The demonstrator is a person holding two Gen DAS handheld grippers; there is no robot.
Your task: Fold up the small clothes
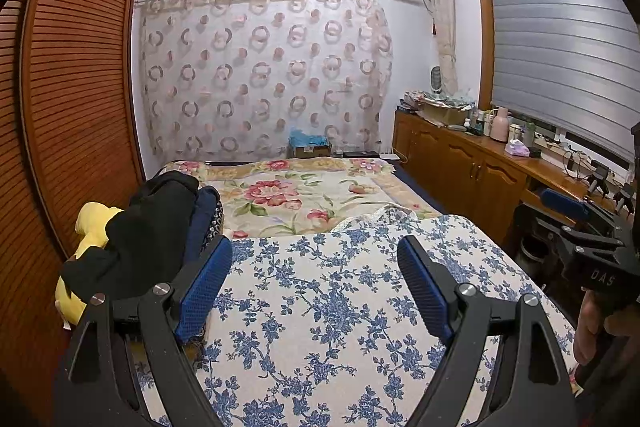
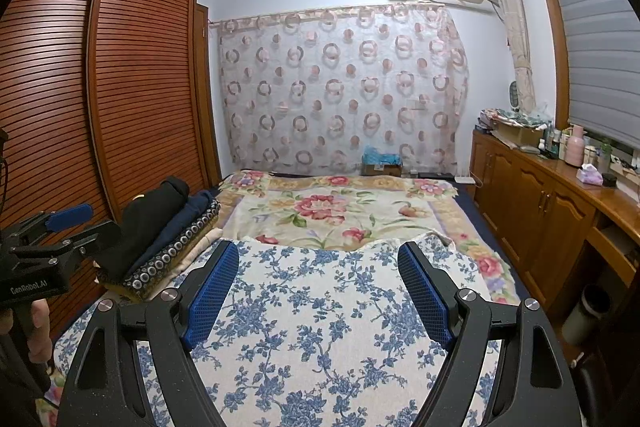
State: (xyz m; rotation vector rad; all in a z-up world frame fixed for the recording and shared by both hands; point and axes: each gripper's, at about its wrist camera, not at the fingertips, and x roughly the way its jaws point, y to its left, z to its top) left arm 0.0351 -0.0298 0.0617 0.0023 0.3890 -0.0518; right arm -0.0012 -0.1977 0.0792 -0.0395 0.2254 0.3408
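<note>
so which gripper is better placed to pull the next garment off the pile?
Left, likely. The pile of clothes sits on the left side of the bed, right beside the open left gripper. The right gripper, also open and empty, hangs over the blue floral cloth, farther from the pile.

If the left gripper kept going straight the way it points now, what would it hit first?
Probably the blue-flowered cloth spread on the bed. The left gripper is open, empty and angled slightly downward over it, with nothing between the fingers. The clothes pile sits off to its left; depth is uncertain.
</note>
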